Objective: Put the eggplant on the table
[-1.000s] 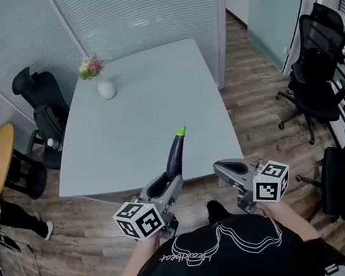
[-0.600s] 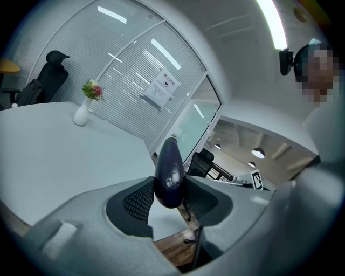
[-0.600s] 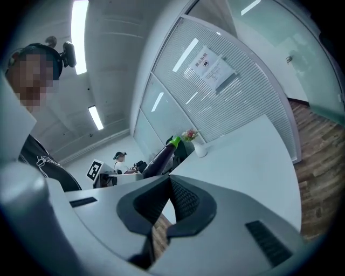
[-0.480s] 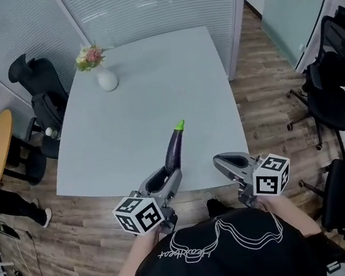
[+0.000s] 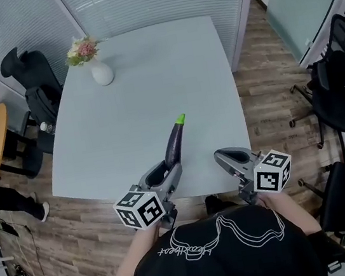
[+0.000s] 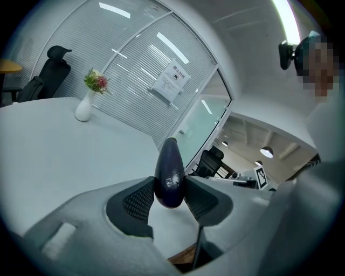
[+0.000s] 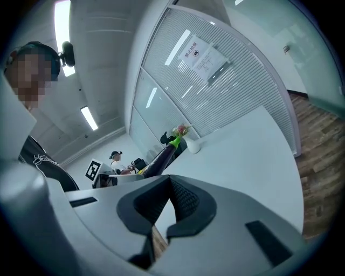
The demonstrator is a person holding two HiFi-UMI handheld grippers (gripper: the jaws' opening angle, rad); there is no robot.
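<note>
A flower vase (image 5: 101, 73) stands at eleven o'clock on the table (image 5: 125, 119). The left gripper (image 5: 166, 171) clamps the eggplant (image 5: 175, 145) by its base, green tip toward one o'clock, over the near edge. At five o'clock, the right gripper (image 5: 221, 156) has its jaws together, empty.

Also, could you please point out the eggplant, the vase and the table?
eggplant (image 5: 174, 144), head view, purple body.
vase (image 5: 102, 74), head view, white belly.
table (image 5: 150, 73), head view, bare top.

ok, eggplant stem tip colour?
Bright green stem tip on the dark purple eggplant; head view shows it best.
</note>
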